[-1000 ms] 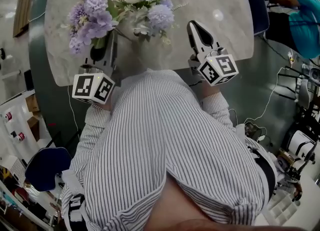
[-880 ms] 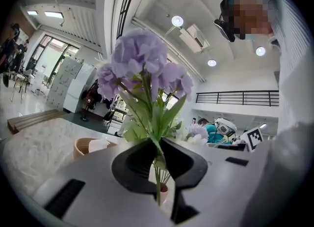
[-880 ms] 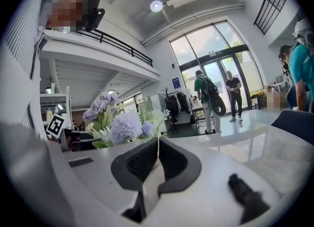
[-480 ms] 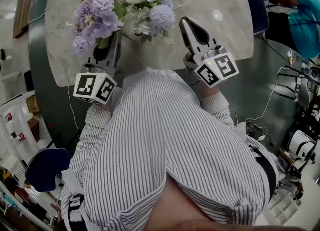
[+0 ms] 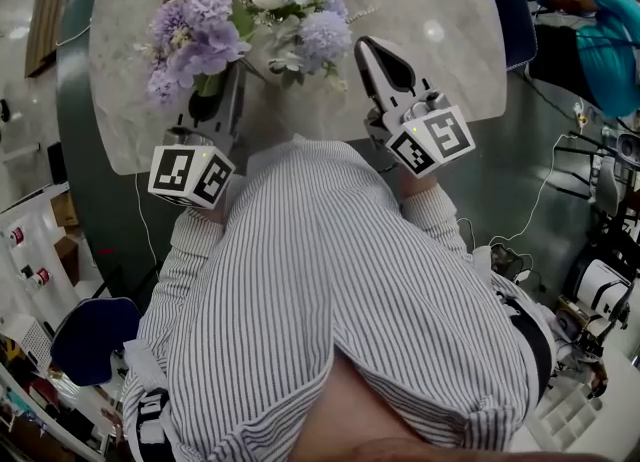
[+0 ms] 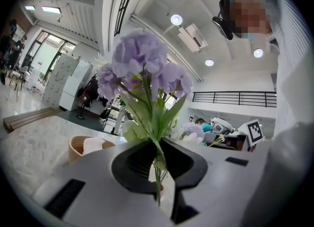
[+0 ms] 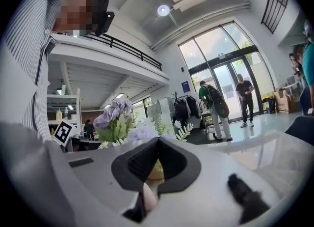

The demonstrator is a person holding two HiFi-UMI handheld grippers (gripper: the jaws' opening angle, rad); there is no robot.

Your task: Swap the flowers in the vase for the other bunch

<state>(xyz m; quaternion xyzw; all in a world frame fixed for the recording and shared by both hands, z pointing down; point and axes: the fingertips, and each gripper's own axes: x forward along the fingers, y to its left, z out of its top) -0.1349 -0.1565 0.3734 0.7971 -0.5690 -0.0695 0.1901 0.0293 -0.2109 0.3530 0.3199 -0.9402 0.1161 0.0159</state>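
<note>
My left gripper [image 5: 222, 85] is shut on the green stems of a purple hydrangea bunch [image 5: 192, 32], which stands upright over the marble table [image 5: 450, 10]. In the left gripper view the stems [image 6: 158, 172] pass between the jaws, with the blooms [image 6: 142, 56] above. A second bunch, pale lilac and white [image 5: 292, 18], is just right of it; its base is hidden by blooms. My right gripper [image 5: 368, 48] hangs shut and empty beside that bunch. The right gripper view shows its jaws [image 7: 158, 141] together, with both bunches [image 7: 122, 120] behind them.
A tan pot [image 6: 84, 146] with something white inside stands on the table left of my left gripper. A dark chair [image 5: 512, 12] sits at the table's right end. A person in a teal top [image 5: 605, 40] is beyond it. Shelves and cables line both sides.
My right gripper has moved left, closer to the pale bunch. The left gripper and the purple bunch have barely shifted.
</note>
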